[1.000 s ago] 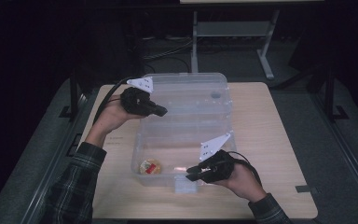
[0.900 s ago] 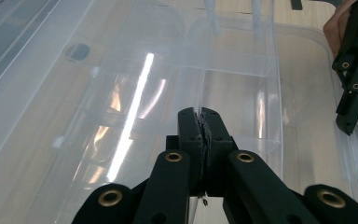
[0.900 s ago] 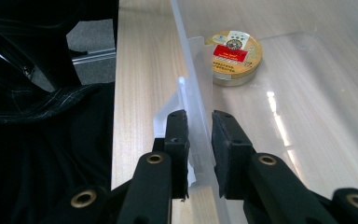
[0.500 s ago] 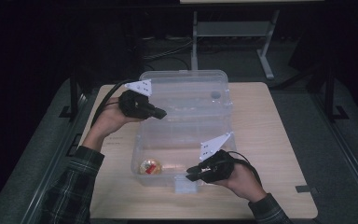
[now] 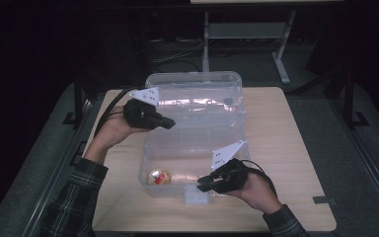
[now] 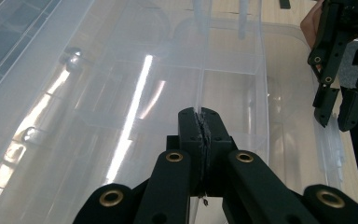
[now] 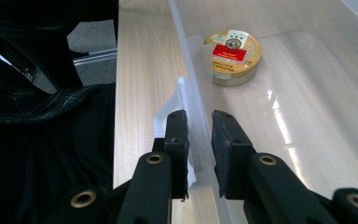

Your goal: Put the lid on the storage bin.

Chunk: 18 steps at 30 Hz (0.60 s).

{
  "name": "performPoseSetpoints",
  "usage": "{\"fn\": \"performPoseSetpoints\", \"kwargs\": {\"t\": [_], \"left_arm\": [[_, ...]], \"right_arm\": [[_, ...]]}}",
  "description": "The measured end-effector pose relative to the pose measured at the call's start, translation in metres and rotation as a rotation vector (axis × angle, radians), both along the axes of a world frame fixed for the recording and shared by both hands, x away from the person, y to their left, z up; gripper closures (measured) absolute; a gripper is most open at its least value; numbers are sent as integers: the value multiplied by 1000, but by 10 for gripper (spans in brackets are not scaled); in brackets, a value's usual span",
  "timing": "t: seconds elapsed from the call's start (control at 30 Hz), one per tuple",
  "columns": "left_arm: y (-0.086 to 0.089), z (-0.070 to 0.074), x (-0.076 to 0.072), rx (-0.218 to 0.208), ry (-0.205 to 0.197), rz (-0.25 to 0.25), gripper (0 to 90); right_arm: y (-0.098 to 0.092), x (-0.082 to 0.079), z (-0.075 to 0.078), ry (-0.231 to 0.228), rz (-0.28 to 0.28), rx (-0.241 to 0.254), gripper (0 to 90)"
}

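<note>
R fingers (image 7: 199, 140) astride bin wall (image 7: 193, 88)

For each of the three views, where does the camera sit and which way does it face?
High view: above the person's side, facing forward and down on the table and clear plastic box; both forearms and hands show.
Left gripper view: rides the left gripper, looking along jaws pinched on a thin clear wall of the box.
Right gripper view: rides the right gripper, looking along the box's near wall toward a round tin; a plaid sleeve shows.
Shared: the high and left gripper views both show the right gripper.
</note>
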<state>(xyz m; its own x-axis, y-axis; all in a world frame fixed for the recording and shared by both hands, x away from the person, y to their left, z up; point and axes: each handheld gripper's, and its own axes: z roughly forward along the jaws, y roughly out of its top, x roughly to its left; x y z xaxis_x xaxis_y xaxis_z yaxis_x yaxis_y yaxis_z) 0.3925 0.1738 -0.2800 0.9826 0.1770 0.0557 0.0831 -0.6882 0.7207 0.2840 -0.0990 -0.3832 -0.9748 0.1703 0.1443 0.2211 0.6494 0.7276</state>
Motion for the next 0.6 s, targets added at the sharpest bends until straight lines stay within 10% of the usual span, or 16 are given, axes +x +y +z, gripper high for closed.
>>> {"fn": "performPoseSetpoints", "kwargs": {"t": [0.6], "left_arm": [[2,0,-14,-8,-3,-16,895]], "right_arm": [[0,0,0,7,-1,-2,766]]}}
